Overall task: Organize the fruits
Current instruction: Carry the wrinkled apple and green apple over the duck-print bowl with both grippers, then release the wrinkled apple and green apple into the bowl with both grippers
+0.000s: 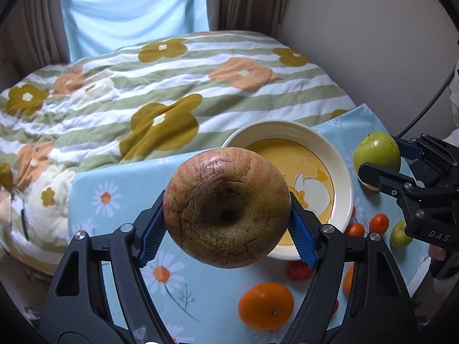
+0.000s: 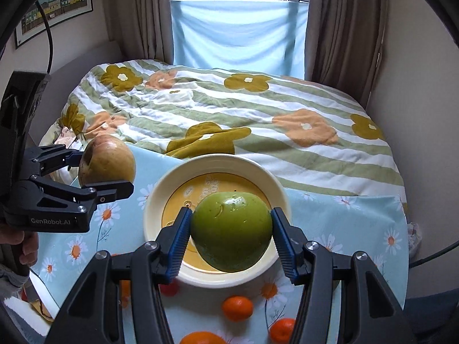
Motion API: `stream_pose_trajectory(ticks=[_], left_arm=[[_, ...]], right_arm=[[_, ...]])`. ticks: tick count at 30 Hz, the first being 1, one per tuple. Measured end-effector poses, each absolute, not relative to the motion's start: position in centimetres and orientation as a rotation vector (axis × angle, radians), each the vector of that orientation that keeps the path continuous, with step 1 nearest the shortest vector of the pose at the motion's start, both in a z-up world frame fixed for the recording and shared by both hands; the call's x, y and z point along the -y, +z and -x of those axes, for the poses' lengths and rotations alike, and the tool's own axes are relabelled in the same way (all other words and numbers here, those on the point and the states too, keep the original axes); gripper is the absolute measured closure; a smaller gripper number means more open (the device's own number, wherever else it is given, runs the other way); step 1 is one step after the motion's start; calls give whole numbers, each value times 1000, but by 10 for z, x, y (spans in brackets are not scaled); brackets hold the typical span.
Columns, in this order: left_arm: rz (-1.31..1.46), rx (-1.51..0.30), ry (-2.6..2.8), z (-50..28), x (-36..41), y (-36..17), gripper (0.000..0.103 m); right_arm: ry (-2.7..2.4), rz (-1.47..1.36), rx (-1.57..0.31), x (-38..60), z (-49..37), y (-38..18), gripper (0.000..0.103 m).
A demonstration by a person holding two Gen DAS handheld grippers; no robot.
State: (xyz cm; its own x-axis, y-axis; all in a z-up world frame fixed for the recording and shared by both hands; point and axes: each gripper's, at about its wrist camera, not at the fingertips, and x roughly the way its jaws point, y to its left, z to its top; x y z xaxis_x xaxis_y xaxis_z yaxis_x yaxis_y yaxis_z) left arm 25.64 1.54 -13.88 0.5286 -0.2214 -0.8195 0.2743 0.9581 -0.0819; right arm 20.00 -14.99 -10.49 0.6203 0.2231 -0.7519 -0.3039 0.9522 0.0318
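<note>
My left gripper (image 1: 228,229) is shut on a large russet red-brown apple (image 1: 226,207), held above the table left of the cream plate (image 1: 342,177). In the right wrist view that apple (image 2: 107,160) and the left gripper (image 2: 104,172) show at the left. My right gripper (image 2: 231,238) is shut on a green apple (image 2: 232,230), held over the plate (image 2: 160,197), which has a yellow centre. The left wrist view shows this green apple (image 1: 377,153) in the right gripper (image 1: 381,160) at the right.
On the blue daisy tablecloth (image 1: 114,177) lie an orange (image 1: 265,305), small red tomatoes (image 1: 378,223) and a small green fruit (image 1: 398,233). Small oranges (image 2: 237,308) lie near the table's front. Behind the table is a bed with a flowered quilt (image 2: 258,109).
</note>
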Motion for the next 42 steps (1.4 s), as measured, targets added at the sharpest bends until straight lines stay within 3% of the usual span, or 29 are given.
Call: stream_pose_trajectory(ticks=[22,23,25,42], left_arm=[[-160,-1073,-345,-339,70,-212,22],[-172,-1069,-348,-338,71,-211,21],[-206,-1030,-342,-334,73,-204,0],[-121,-1005,-266,-297,14,-167,0]], right_arm=[[291,40,-908,210,-266,-134,51],[289,39,-907,211,-266,-133,51],[285,35,-904,213,-266,-131,51],[371,108,-903,189,-268,-126,51]])
